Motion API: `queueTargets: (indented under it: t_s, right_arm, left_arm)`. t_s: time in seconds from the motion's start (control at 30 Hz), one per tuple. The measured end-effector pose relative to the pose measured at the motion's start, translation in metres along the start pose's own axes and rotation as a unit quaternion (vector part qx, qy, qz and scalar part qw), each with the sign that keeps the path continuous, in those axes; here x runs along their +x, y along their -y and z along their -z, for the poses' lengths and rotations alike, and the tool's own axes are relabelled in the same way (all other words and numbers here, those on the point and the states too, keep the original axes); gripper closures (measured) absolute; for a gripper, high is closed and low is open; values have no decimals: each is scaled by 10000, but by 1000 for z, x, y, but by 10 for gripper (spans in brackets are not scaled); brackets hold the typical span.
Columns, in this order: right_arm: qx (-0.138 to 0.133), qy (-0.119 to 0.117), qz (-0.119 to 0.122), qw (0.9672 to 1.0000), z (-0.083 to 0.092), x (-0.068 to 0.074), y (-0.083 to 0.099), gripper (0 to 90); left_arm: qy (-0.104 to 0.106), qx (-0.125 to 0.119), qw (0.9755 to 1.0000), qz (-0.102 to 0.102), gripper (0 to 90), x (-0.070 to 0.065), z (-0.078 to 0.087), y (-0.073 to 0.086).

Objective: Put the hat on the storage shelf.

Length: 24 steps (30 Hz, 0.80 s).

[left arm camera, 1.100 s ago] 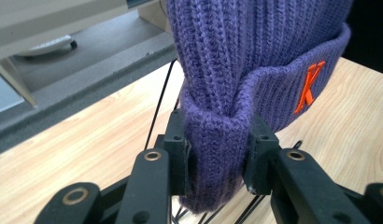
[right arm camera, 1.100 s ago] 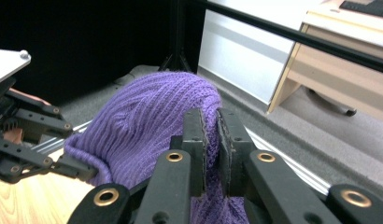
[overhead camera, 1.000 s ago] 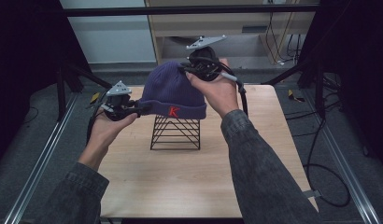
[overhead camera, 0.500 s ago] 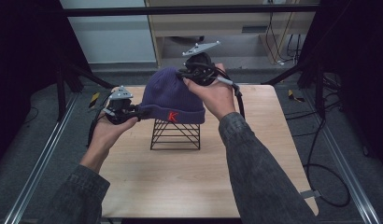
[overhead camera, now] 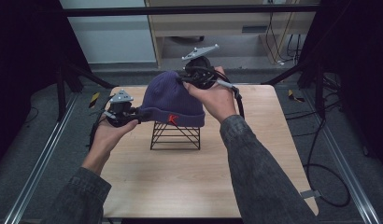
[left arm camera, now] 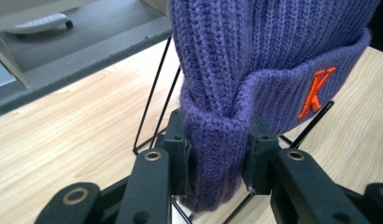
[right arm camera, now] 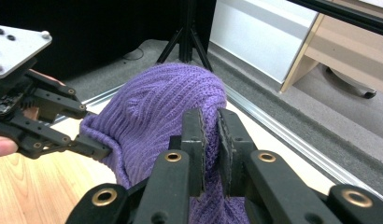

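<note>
A purple knit beanie with an orange K on its folded cuff sits over a black wire stand on the wooden table. My left gripper is shut on the cuff at the beanie's left side; in the left gripper view the jaws pinch a fold of the beanie around the left gripper. My right gripper is shut on the knit near the crown at the back right. In the right gripper view the right gripper squeezes the beanie, with the left gripper beyond.
The wire stand rises from the light wood table. Dark frame posts and rails run along both table sides, and cables lie on the floor to the right. A desk stands behind the table.
</note>
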State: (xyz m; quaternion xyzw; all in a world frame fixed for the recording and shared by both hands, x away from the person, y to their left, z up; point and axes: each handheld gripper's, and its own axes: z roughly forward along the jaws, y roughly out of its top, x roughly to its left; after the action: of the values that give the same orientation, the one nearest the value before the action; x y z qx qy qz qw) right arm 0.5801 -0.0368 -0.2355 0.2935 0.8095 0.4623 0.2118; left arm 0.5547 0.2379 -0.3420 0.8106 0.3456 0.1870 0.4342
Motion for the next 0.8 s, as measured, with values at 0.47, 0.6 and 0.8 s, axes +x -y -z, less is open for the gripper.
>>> queueTargets:
  t_s: [0.47, 0.6, 0.8]
  right_arm:
    - [159, -107, 53, 9998, -5, 7, 7, 820]
    - [197, -126, 93, 9997, -6, 7, 9, 819]
    - [354, -178, 49, 9992, -10, 8, 16, 815]
  left_arm:
    - [60, 93, 9999, 28, 672, 0, -6, 12]
    - [73, 102, 9999, 46, 671, -1, -8, 14]
    - [85, 188, 9998, 66, 670, -1, -13, 22]
